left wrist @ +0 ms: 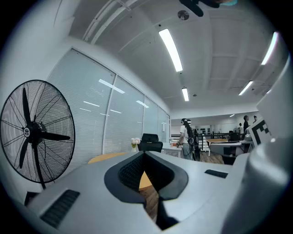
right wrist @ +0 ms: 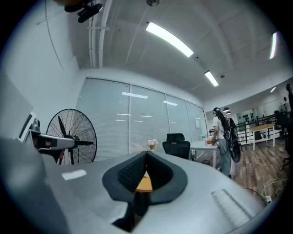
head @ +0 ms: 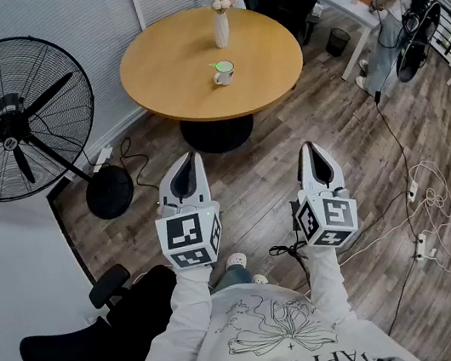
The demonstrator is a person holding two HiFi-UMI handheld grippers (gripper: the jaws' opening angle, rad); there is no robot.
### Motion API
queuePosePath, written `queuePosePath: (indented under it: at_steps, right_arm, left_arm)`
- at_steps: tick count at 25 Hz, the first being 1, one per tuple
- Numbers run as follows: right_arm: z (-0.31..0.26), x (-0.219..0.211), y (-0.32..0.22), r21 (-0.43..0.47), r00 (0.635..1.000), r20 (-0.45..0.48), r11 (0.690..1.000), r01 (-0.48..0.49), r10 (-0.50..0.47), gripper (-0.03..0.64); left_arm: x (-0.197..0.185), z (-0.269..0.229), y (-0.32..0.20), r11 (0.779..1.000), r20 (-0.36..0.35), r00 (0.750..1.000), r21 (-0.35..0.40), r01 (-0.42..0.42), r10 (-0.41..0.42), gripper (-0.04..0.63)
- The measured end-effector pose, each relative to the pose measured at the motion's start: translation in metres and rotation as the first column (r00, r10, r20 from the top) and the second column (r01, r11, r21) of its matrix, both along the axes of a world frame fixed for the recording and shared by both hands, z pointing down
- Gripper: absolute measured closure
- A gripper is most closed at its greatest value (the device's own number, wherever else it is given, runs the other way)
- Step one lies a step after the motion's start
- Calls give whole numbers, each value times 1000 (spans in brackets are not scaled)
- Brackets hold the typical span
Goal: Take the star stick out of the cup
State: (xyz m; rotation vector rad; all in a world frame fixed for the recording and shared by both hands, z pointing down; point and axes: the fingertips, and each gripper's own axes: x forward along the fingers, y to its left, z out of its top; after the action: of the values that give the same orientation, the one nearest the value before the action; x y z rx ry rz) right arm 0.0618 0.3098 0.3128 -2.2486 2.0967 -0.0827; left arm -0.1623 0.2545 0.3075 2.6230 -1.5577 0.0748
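— Which step is the person on?
— The approach, it seems, not yet the grasp. In the head view the left gripper and right gripper hang over the wood floor in the lower middle of the frame. They are well apart from the round table in the upper middle.
— And the jaws?
— Both pairs are closed tip to tip with nothing gripped. Each gripper view shows only the small hollow behind the tips, with a sliver of table through it.
— Where is the star stick?
— The cup stands on the table just below a white vase of flowers. A green bit at its mouth is probably the star stick, though it is too small to tell its shape.
— What does the next move call for?
— Likely stepping up to the table, opening one pair of jaws and coming down on the stick from above. The other gripper may have to steady the cup, which looks light.
— What does the head view give that the gripper views lack?
— The cup itself, which cannot be picked out in the gripper views. They look low across the room and show the flowers above the jaws, the ceiling lights and the blinds. They also show another person standing at the right, whom the head view catches only in its upper right corner. The big fan at the upper left shows in all three
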Motion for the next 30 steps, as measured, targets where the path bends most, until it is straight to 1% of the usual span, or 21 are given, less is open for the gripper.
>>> queuePosePath:
  at_steps: [11,15,20,26,30]
  right_arm:
    - [3,-4,-4,-9,1000,-2,1000,-2,2,606]
    - [6,-7,-13,-13,1000,0,1000,-6,6,606]
    - [7,-10,-28,-10,1000,6,1000,-11,11,606]
    - [7,-16,-50,-5,1000,5,1000,-24,24,606]
    - [11,-22,-61,-5,999,5,999,-33,33,606]
  left_arm:
    - [-1,1,-3,1000,-5,1000,-1,-2,2,589]
    - [0,6,-11,999,-18,999,-19,-27,27,589]
    - [2,7,-26,998,-15,998,-17,-53,53,588]
    - [-6,10,-50,998,-29,998,-16,-62,62,586]
    - [-9,14,-62,997,-35,997,-18,-76,76,559]
